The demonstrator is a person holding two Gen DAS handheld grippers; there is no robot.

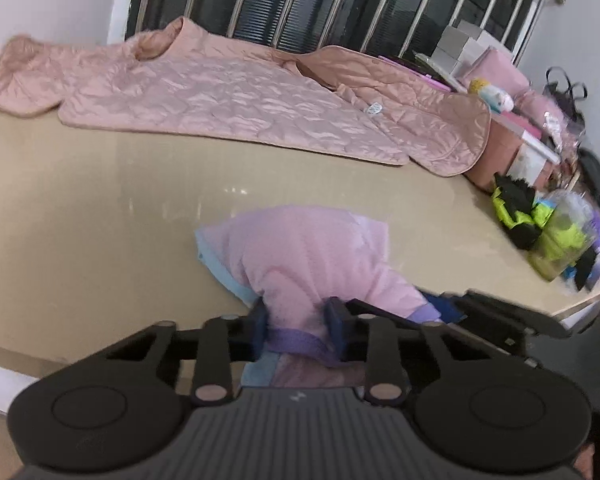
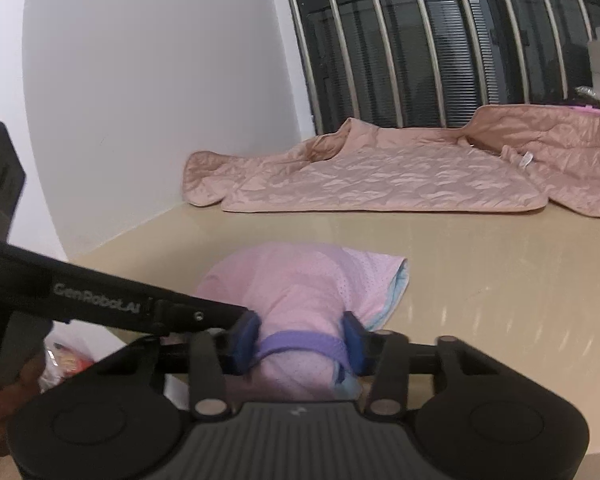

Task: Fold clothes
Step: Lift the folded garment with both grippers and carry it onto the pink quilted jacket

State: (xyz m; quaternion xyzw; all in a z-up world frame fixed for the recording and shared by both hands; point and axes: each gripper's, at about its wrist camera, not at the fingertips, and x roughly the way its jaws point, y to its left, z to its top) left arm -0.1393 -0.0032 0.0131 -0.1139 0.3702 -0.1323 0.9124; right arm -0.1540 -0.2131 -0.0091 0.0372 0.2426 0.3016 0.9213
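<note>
Beige glossy tabletop [image 1: 100, 208], barred window behind. Your left gripper [image 1: 300, 322] and right gripper [image 2: 300, 342] both clamp the small pink mesh garment with purple waistband [image 1: 300, 256], side by side; its body extends straight ahead of both grippers. Quilted pink jacket [image 1: 228, 108] lies well beyond.

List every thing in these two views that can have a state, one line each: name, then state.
Left tongs: shut on the pink garment's purple hem.
Right tongs: shut on the same hem.
Pink garment: bunched, near edge lifted, far part on the table.
Quilted jacket: spread flat, unfolded, at the table's far side.
Table: bare in the middle, cluttered at its right end.
</note>
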